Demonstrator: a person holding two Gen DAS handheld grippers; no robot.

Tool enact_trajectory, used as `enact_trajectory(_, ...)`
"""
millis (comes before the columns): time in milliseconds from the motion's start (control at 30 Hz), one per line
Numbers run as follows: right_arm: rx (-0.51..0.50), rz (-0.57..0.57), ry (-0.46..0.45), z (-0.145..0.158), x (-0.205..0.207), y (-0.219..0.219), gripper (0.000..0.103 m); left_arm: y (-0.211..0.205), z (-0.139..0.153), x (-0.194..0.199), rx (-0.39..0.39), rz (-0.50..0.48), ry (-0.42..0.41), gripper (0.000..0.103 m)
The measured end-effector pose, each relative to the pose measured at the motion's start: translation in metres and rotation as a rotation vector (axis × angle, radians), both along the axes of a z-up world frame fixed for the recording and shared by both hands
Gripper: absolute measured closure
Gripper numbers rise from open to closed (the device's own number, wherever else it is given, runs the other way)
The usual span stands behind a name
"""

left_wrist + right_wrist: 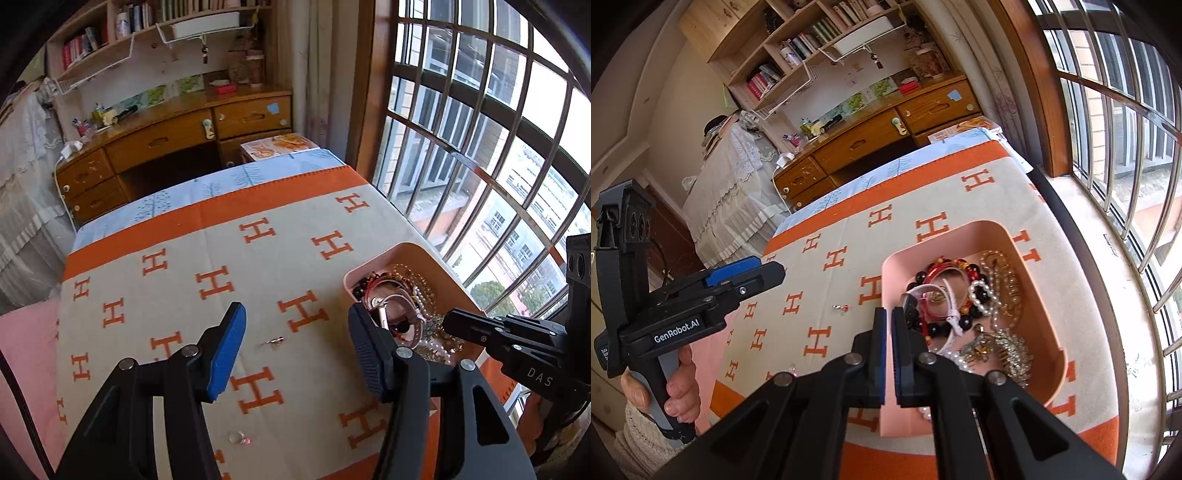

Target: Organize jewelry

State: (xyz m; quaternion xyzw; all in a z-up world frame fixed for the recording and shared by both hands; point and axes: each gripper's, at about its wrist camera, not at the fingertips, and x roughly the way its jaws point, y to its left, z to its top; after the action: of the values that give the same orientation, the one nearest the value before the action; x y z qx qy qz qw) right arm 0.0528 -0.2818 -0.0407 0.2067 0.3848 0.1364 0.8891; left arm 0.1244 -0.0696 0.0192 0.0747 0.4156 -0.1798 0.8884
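Note:
A pink tray on the blanket holds a heap of bracelets, pearl strands, a watch and gold chains; it also shows in the left wrist view. A small earring lies loose on the blanket between my left fingers; it shows in the right wrist view too. A clear ring-like piece lies nearer the front. My left gripper is open and empty above the blanket. My right gripper is shut with nothing seen in it, at the tray's near left rim.
An orange and cream H-patterned blanket covers the bed. A barred window runs along the right. A wooden desk with shelves stands beyond the bed. A pink sheet lies at the left.

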Motion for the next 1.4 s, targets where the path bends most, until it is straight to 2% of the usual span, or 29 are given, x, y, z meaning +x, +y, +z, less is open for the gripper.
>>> enact_trajectory(133, -0.013, 0.054, -0.017, 0.005, -0.006, 0.023, 0.100, 0.040, 0.006, -0.025, -0.002, 0.097, -0.064, 0.033)
enact_trajectory(200, -0.023, 0.080, -0.024, 0.006, -0.009, 0.035, 0.100, 0.054, 0.001, -0.035, -0.003, 0.124, -0.068, 0.033)
enact_trajectory(400, -0.058, 0.163, -0.032, -0.001, -0.018, 0.075, 0.100, 0.077, -0.036, -0.059, 0.004, 0.166, -0.022, 0.033)
enact_trajectory(500, -0.096, 0.201, -0.025, -0.012, -0.020, 0.093, 0.100, 0.082, -0.060, -0.065, -0.008, 0.170, 0.039, 0.033)
enact_trajectory(600, -0.120, 0.230, 0.002, -0.025, -0.018, 0.106, 0.100, 0.085, -0.083, -0.066, -0.053, 0.176, 0.126, 0.038)
enact_trajectory(667, -0.119, 0.244, 0.017, -0.032, -0.018, 0.110, 0.100, 0.085, -0.098, -0.064, -0.073, 0.188, 0.181, 0.050)
enact_trajectory(733, -0.119, 0.250, 0.024, -0.035, -0.016, 0.112, 0.100, 0.086, -0.109, -0.060, -0.092, 0.203, 0.223, 0.056)
enact_trajectory(833, -0.121, 0.248, 0.030, -0.039, -0.015, 0.112, 0.100, 0.086, -0.121, -0.055, -0.137, 0.213, 0.279, 0.071)
enact_trajectory(900, -0.116, 0.244, 0.037, -0.042, -0.014, 0.109, 0.100, 0.085, -0.128, -0.050, -0.160, 0.218, 0.310, 0.072)
enact_trajectory(1100, -0.098, 0.237, 0.049, -0.048, -0.010, 0.104, 0.100, 0.080, -0.130, -0.041, -0.157, 0.243, 0.288, 0.072)
enact_trajectory(1400, -0.080, 0.249, 0.072, -0.058, -0.005, 0.102, 0.100, 0.078, -0.129, -0.027, -0.146, 0.226, 0.253, 0.072)
